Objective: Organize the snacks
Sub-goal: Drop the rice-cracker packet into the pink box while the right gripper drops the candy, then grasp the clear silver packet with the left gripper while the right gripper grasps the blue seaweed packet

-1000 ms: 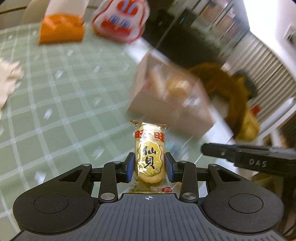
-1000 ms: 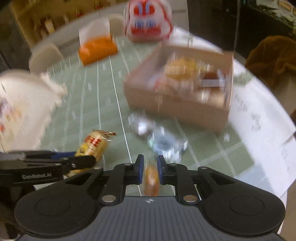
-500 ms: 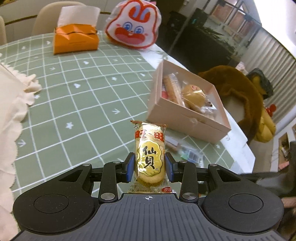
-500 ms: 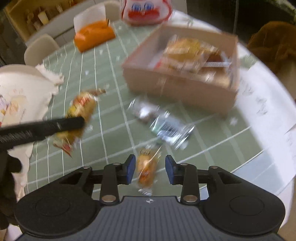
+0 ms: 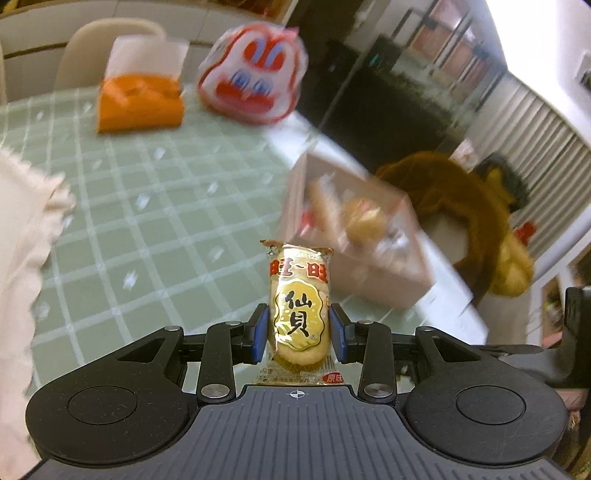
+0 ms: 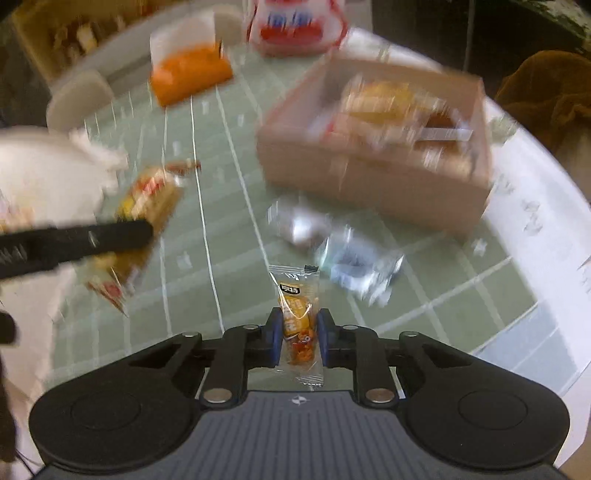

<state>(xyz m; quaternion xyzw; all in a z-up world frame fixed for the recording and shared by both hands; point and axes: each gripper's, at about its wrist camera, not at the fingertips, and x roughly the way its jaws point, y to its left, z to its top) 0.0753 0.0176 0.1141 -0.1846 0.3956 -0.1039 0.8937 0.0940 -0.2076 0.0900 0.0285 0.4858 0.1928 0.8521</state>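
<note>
Left hand-held gripper [image 5: 299,341] clamps a rice cracker packet [image 5: 299,314]; the right hand-held gripper [image 6: 298,338], jaws having just been closing, pinches an orange sachet [image 6: 297,317]. Both hang above the tabletop [image 6: 229,236]; carry them level over the box [image 6: 373,177] near its right edge, releasing low inside.

On table [image 6: 229,206]: box [image 6: 373,181] holding snacks at right, two packets [image 6: 332,243] just before it, tissue box [image 6: 188,74] behind at left, bag [image 6: 295,26] beside that.

Pale green tablecloth [image 5: 155,206] with white grid, orange tissue box [image 5: 138,101], yellow-gold rice cracker packet [image 5: 299,310], orange snack sachet [image 6: 297,317].
</note>
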